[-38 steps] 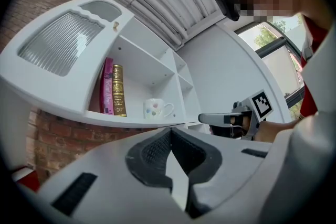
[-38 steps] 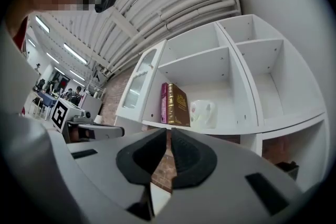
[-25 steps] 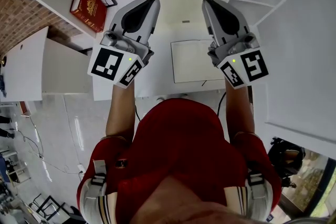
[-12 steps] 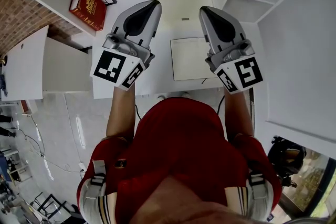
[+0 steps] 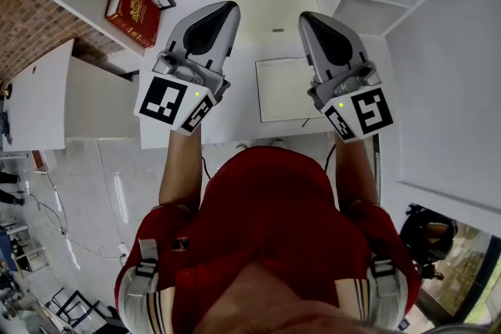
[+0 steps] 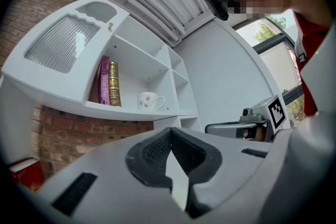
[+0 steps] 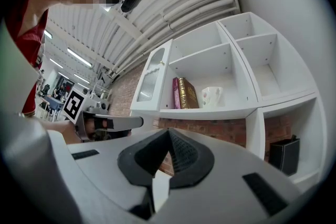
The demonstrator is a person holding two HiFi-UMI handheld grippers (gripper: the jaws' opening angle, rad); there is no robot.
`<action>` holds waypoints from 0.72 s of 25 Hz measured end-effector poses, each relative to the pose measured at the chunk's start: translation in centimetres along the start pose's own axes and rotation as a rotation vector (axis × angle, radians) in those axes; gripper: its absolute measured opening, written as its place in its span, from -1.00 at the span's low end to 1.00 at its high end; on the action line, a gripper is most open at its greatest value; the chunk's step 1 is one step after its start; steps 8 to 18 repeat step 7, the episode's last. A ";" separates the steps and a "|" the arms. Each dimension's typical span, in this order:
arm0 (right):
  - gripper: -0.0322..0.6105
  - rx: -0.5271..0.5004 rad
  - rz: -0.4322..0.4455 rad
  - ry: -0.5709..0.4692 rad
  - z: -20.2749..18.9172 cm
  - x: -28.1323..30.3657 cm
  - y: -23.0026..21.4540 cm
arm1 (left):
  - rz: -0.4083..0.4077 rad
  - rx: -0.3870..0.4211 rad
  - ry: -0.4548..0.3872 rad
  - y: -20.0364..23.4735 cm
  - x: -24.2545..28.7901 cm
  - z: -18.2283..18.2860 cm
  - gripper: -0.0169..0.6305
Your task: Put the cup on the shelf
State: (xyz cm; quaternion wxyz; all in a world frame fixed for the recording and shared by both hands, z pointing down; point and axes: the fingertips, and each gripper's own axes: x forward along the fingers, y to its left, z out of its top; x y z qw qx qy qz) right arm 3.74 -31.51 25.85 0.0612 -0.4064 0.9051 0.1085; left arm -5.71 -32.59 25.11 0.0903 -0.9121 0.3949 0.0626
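1. The left gripper (image 6: 170,131) and the right gripper (image 7: 169,132) are held side by side with their jaws pressed together on nothing, which is judged to be idling.
2. The cup (image 6: 148,100) is seen upright on the shelf (image 6: 131,111), left of centre in the left gripper view and just beside two books (image 6: 110,84). The placing is judged done.
3. No writing can be read, as the print on the book spines is too small.

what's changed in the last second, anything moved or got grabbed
Barely anything. The right gripper and the left gripper drew back slightly toward the person. Nothing was taken hold of or let go. Both are shut and empty. The red book and the sheet on the desk lie as before.
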 end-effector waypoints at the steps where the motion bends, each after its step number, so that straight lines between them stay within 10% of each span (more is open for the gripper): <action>1: -0.91 -0.001 -0.001 0.000 0.1 0.0 0.0 | -0.001 -0.001 -0.001 0.0 0.0 0.0 -0.93; 18: -0.91 0.000 -0.009 0.000 0.1 0.1 0.1 | -0.007 -0.006 -0.004 0.3 -0.2 0.0 -0.93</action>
